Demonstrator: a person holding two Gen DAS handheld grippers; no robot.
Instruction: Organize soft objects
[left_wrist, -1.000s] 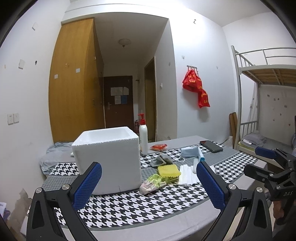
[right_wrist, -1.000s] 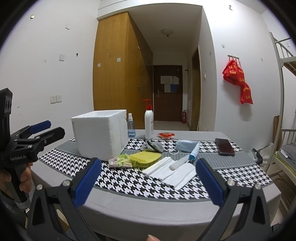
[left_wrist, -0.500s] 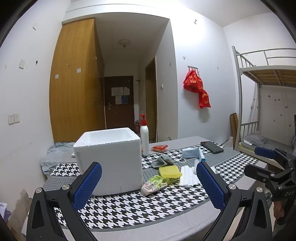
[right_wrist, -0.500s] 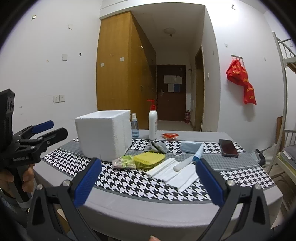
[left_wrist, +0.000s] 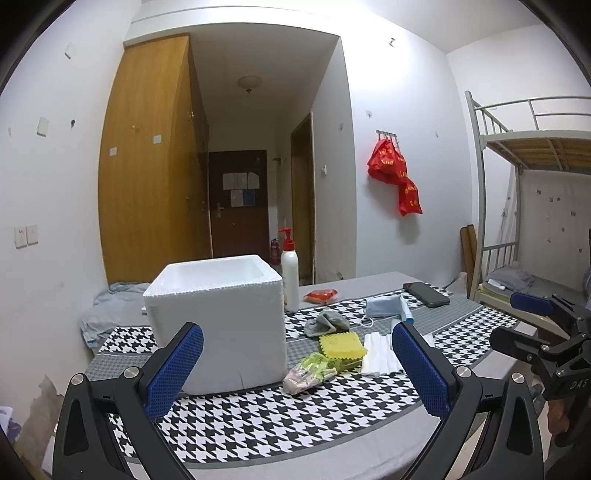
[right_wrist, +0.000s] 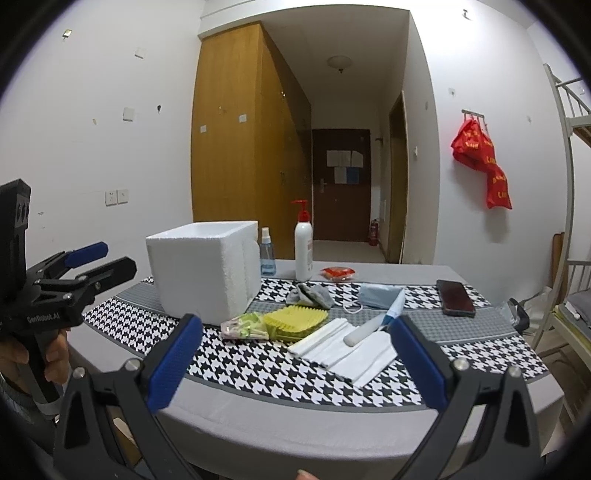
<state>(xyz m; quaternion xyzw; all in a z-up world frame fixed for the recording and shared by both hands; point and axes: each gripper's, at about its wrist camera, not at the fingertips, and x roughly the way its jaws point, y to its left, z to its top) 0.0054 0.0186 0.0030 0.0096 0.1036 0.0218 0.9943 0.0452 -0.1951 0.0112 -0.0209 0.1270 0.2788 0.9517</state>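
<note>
Since the earlier frames both cameras have advanced slightly toward the worktop (right_wrist: 332, 424); the objects on it have not shifted. The left claw (left_wrist: 295, 365) is released, its blue pads wide apart and holding nothing. The right claw (right_wrist: 295, 360) is likewise released and empty.

The soft objects lie ahead of both claws, on the houndstooth cloth (left_wrist: 277, 417), none touching a pad. In the left wrist view the white foam box (left_wrist: 218, 325) stands just beyond the left pad, open top upward. Beside its right corner lies a crumpled green-and-pink packet (left_wrist: 314, 371), touching the yellow sponge (left_wrist: 341, 344). The folded white cloths (left_wrist: 378, 353) lie just right of the sponge, long axis running away from the camera. Further back sit a grey cloth (left_wrist: 327, 323) and a blue face mask (left_wrist: 384, 306).

In the right wrist view the white cloths (right_wrist: 343, 350) run diagonally, near-left to far-right, with a white tube (right_wrist: 369, 328) lying across them on the same diagonal, its blue end toward the mask (right_wrist: 380, 295). A dark phone (right_wrist: 455, 297) lies flat to the right, long axis pointing away.

Both claws are held roughly level, above the near worktop edge, aimed forward. A hand (right_wrist: 22, 354) grips the left claw's handle at the left edge of the right wrist view
</note>
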